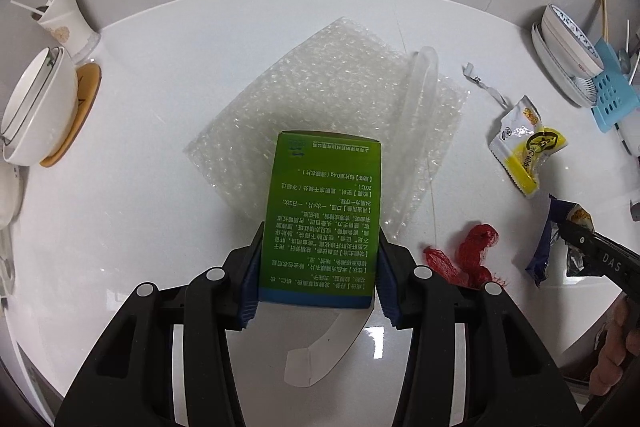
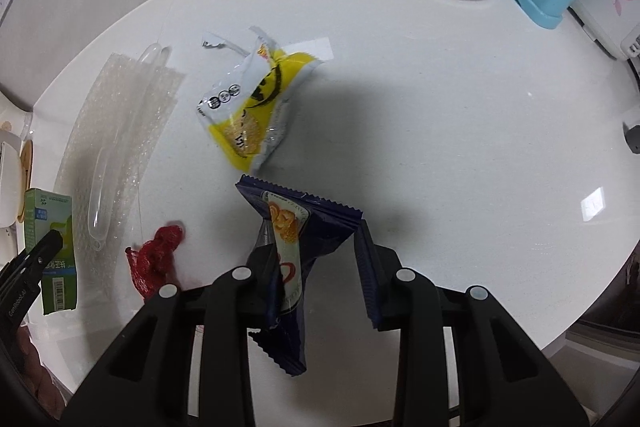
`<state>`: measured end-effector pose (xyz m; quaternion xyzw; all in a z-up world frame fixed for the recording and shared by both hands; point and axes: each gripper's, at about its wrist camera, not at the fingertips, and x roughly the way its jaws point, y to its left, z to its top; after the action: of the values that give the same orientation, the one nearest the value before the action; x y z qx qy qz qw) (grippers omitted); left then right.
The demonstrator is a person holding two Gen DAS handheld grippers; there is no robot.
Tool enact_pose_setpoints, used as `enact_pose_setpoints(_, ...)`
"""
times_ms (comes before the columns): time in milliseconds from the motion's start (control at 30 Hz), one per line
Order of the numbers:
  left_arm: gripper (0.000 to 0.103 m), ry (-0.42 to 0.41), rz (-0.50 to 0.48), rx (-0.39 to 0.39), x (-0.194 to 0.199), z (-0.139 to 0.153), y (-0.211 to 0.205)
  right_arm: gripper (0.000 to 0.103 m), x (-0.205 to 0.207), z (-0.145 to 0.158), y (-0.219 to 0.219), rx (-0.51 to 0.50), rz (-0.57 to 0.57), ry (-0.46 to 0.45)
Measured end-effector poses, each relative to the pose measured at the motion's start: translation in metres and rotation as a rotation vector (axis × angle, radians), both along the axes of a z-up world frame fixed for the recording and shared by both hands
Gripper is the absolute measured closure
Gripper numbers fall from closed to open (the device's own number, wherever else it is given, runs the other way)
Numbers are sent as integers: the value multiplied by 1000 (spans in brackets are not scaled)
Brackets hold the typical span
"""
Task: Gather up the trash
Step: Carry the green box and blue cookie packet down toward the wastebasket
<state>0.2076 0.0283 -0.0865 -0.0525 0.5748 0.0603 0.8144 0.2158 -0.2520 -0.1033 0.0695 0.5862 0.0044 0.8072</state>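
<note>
Table (image 1: 160, 99): white, round, glossy; it carries the trash in the middle and dishes at both edges.
Bubble wrap (image 1: 320, 99): clear sheet, the largest piece of trash, flat on the table; a long clear plastic piece (image 1: 420, 99) lies across its right part.
Box (image 1: 320, 219): green carton with white printed text and a blue band at the near end; a white flap hangs open below it. It is lifted above the bubble wrap, held by its two long sides.
Left gripper (image 1: 318, 271): black with blue pads; both pads press on the box, so it is closed on it at about half width.
Blue wrapper (image 2: 296, 251): dark blue snack bag with zigzag edges and a picture of a biscuit; crumpled, it hangs between the fingers, off the table.
Right gripper (image 2: 312, 267): narrow; the wrapper is between the fingers, but I cannot tell if both pads really press it.
Yellow wrapper (image 2: 256, 99): yellow and white, torn open, lies on the table beyond the blue wrapper.
Red net (image 2: 156, 255): small bunched red mesh, on the table between the two grippers, just beside the bubble wrap.
Torn strip (image 1: 484, 83): small white scrap, near the yellow wrapper.
</note>
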Motion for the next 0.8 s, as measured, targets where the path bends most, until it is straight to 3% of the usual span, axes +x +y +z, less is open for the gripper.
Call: enact_pose_setpoints(800,57,-52,31,-19,-56,22,-20,74,-59,5,-25,35,10,-59)
